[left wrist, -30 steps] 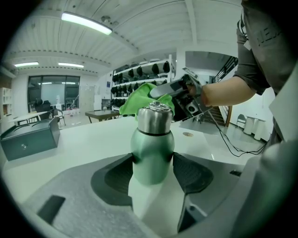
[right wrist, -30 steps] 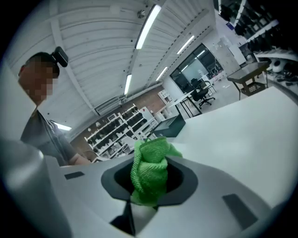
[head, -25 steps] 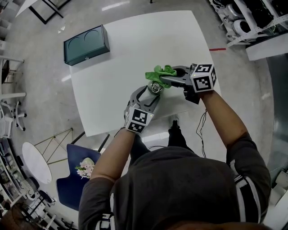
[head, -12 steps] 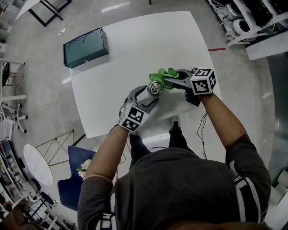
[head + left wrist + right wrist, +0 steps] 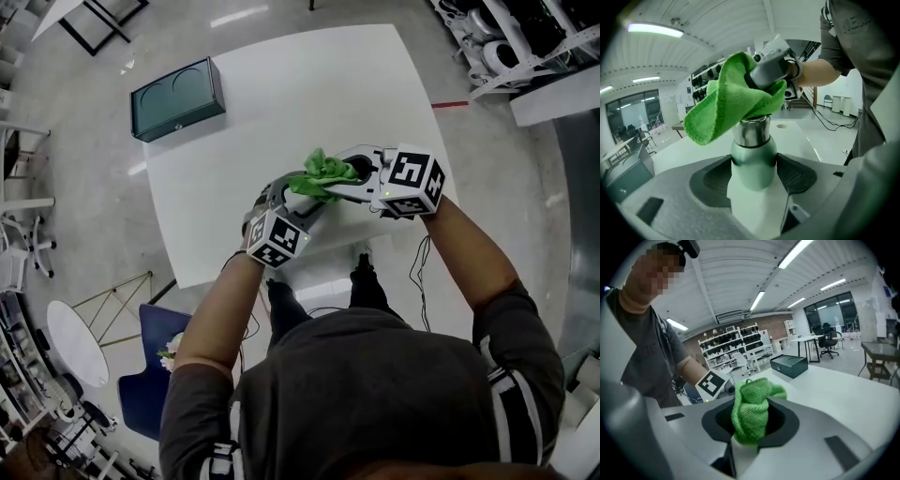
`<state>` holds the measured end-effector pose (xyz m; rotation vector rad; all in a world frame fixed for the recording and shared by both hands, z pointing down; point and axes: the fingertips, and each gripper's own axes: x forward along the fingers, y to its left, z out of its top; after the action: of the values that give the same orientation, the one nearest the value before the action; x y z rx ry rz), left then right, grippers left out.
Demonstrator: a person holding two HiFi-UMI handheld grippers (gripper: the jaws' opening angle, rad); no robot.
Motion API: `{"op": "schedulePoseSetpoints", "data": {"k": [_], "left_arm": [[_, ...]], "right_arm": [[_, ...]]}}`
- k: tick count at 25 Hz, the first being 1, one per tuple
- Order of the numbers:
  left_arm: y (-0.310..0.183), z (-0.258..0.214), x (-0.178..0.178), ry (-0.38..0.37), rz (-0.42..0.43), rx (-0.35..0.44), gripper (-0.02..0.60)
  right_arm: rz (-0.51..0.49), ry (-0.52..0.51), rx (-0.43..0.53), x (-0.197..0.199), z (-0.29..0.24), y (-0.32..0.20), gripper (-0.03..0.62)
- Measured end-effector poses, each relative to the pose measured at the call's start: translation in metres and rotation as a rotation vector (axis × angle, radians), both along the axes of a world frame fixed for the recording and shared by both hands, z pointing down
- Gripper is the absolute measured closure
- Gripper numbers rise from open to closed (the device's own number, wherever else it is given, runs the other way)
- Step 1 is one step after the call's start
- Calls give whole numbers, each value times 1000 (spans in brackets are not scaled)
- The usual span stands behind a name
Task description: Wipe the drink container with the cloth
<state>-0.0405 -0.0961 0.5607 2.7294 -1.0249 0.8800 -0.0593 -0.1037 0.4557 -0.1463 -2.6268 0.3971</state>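
The left gripper's (image 5: 753, 177) fingers, just eased wider, hug the pale green metal bottle (image 5: 753, 159) at the white table's (image 5: 281, 103) near edge. The right gripper's (image 5: 750, 422) fingers pinch the bright green microfibre cloth (image 5: 725, 104) over its steel neck. Wiping seems under way, with the body not yet reached.

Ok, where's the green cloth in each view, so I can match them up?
Head view: green cloth at centre, a little above the middle, near the table's front edge.
Left gripper view: cloth upper centre-left, draped over the top of the drink container.
Right gripper view: cloth low centre, bunched between the jaws.
Shared landmark: the white table, seen in all three.
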Motion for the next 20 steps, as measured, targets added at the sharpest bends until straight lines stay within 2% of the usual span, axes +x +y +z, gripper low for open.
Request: {"op": "schedulePoseSetpoints", "data": {"k": [4, 10, 12, 14, 16, 18, 20], "left_arm": [[1, 0, 0, 16, -6, 7, 284], [2, 1, -2, 29, -10, 8, 285], [3, 1, -2, 30, -10, 6, 285], [2, 1, -3, 34, -14, 5, 285], [2, 1, -3, 40, -25, 5, 285], [2, 1, -2, 49, -46, 4, 285], [2, 1, -1, 61, -73, 4, 287]], "right_arm": [[12, 86, 123, 14, 15, -6, 514], [127, 214, 133, 49, 46, -29, 514], [167, 174, 106, 50, 38, -33, 514], [192, 72, 90, 38, 14, -36, 514], [161, 12, 109, 18, -2, -30, 514], [117, 21, 131, 6, 2, -22, 514], [130, 33, 117, 7, 12, -22, 514]]}}
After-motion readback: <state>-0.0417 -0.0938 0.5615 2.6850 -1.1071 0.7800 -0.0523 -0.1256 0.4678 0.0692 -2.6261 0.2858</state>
